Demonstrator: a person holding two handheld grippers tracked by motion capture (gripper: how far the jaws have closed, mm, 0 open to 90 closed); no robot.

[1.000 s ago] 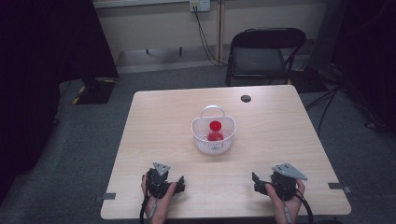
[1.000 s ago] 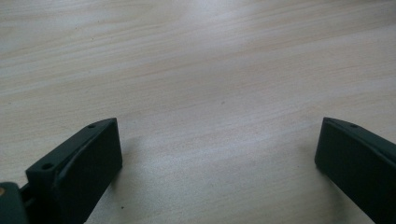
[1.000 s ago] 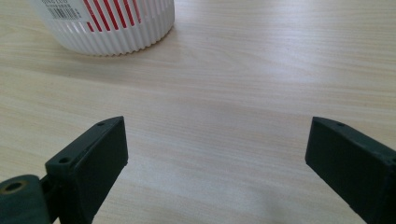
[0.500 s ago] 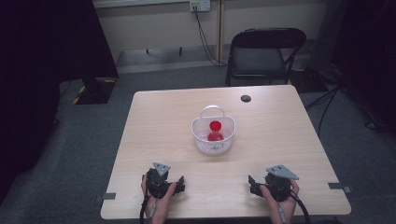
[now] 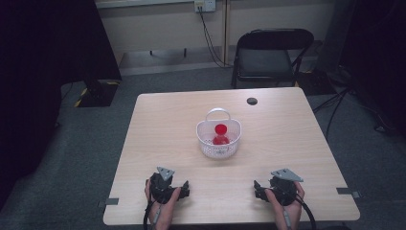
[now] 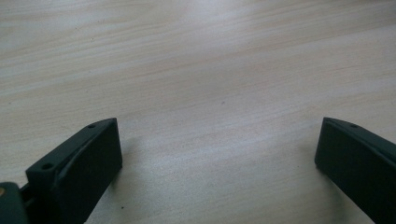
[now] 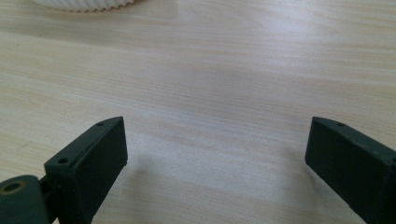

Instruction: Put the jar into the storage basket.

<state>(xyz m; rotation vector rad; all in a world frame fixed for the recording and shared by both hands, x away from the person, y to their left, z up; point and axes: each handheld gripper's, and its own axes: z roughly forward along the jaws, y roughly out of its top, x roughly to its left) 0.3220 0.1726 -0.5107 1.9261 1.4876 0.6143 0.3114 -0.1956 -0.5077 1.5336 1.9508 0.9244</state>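
Note:
A white basket (image 5: 218,149) with a handle stands in the middle of the light wooden table (image 5: 163,124), and a red object (image 5: 220,132) sits inside it. My left gripper (image 5: 168,186) rests near the table's front edge at the left, open, with bare wood between its jaws (image 6: 219,144). My right gripper (image 5: 277,186) rests near the front edge at the right, open too, nothing between its jaws (image 7: 217,144). The basket's ribbed white base (image 7: 86,4) shows at the top left of the right gripper view.
A small dark round disc (image 5: 252,101) lies near the table's far edge. A black folding chair (image 5: 268,57) stands behind the table. Tape tabs (image 5: 111,201) mark the table's front corners.
The right gripper and hand have shifted slightly to the left along the front edge. The left gripper has stayed put.

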